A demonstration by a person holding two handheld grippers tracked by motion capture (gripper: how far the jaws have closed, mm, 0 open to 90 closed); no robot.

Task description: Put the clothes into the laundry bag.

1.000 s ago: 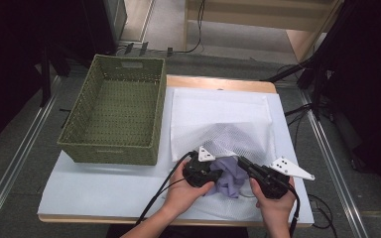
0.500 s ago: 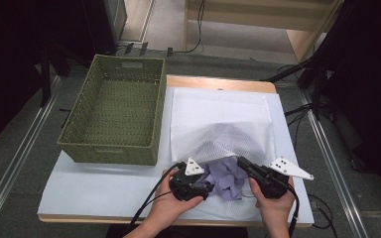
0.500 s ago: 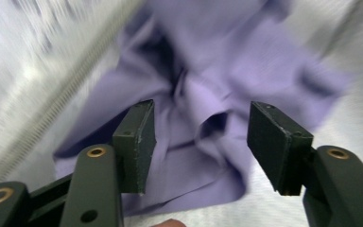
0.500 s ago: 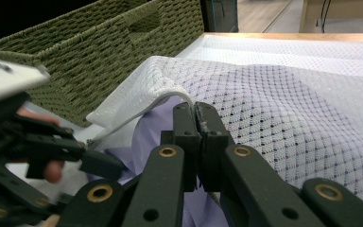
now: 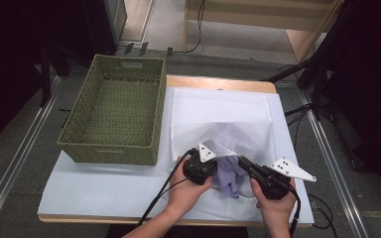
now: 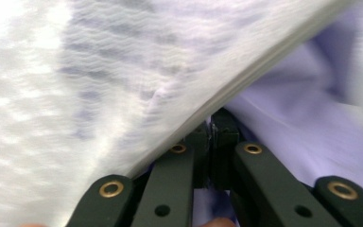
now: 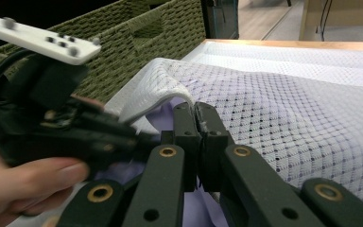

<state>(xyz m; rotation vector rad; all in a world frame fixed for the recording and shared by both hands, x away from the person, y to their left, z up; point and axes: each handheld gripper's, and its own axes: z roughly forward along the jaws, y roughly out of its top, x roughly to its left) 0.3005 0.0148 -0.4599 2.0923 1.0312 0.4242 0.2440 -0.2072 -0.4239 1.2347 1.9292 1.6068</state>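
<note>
Lilac cloth lies bunched between the two grippers, half inside the mouth of a white mesh bag on the worktop. The left gripper has just been closing and is now clamped on the bag's rim, just above the cloth. The right gripper pinches the opposite rim edge. To do this well, keep both rims lifted and apart so the mouth gapes, then feed the cloth forward. Beyond the left gripper sits a green wicker basket.

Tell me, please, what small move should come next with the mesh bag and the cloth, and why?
Probably lift the left tool slightly to widen the white mesh laundry bag's mouth: both tools, the right tool too, are shut at its edge, and the crumpled lilac cloth still lies half outside.
</note>
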